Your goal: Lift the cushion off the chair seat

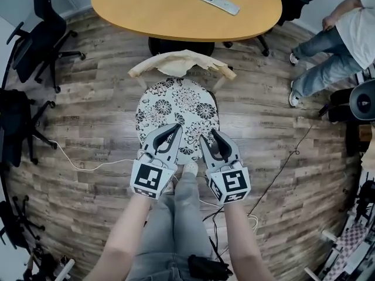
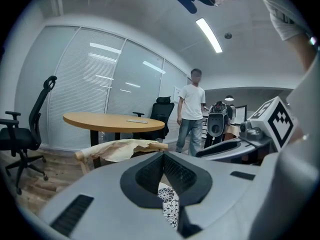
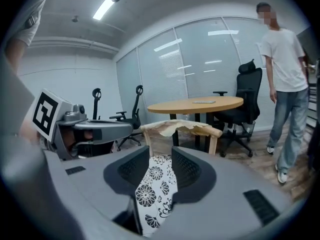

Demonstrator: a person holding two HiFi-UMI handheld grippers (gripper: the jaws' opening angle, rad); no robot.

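Observation:
A round white cushion (image 1: 176, 107) with black flowers lies on the seat of a wooden chair, whose backrest (image 1: 181, 63) wears a torn beige cover. Both grippers are at the cushion's near edge. My left gripper (image 1: 176, 127) has its tips meeting; in the left gripper view (image 2: 162, 156) only a sliver of the cushion (image 2: 167, 204) shows below the closed pads. My right gripper (image 1: 208, 136) is open, and in the right gripper view (image 3: 161, 156) the cushion (image 3: 155, 184) lies in the gap between the pads, which do not press on it.
A round wooden table (image 1: 187, 4) with a phone (image 1: 219, 3) on it stands just beyond the chair. Black office chairs (image 1: 41, 34) are at the left. A person (image 1: 334, 51) stands at the right. Cables (image 1: 88, 165) run across the wooden floor.

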